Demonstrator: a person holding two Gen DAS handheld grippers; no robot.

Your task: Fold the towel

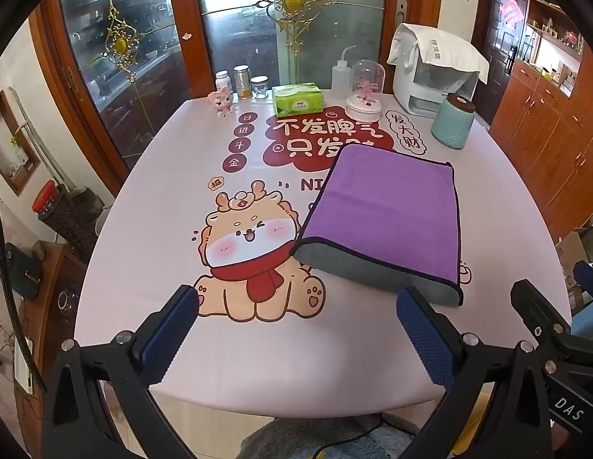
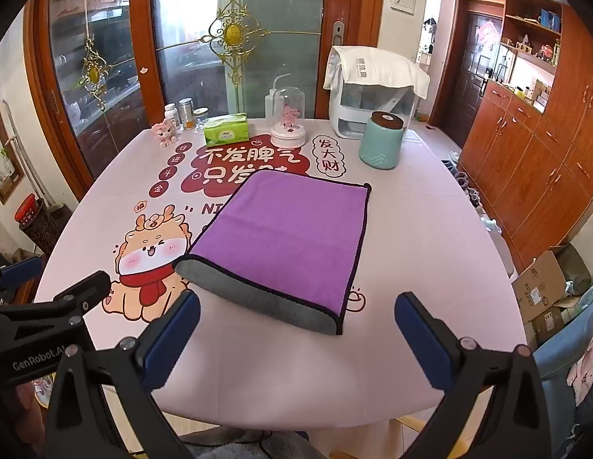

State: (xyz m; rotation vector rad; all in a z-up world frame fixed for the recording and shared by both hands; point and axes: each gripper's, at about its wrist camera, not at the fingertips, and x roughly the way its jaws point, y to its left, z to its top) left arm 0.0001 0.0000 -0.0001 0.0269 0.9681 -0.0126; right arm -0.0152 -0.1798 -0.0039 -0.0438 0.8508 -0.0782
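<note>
A purple towel (image 1: 384, 210) with a grey underside lies folded on the table, its rounded grey fold edge facing me. It also shows in the right wrist view (image 2: 289, 237). My left gripper (image 1: 296, 321) is open and empty above the near table edge, left of the towel's near corner. My right gripper (image 2: 296, 325) is open and empty, just short of the towel's grey fold edge. The right gripper's finger shows at the right edge of the left wrist view (image 1: 537, 310). The left gripper's finger shows at the left of the right wrist view (image 2: 86, 290).
The table (image 1: 162, 199) wears a pink cartoon cloth. Along its far edge stand a teal jar (image 1: 451, 120), a white appliance (image 1: 430, 72), a glass dome (image 1: 365, 91), a green tissue box (image 1: 296, 97) and small jars (image 1: 241, 82). Wooden cabinets (image 2: 533, 160) stand right.
</note>
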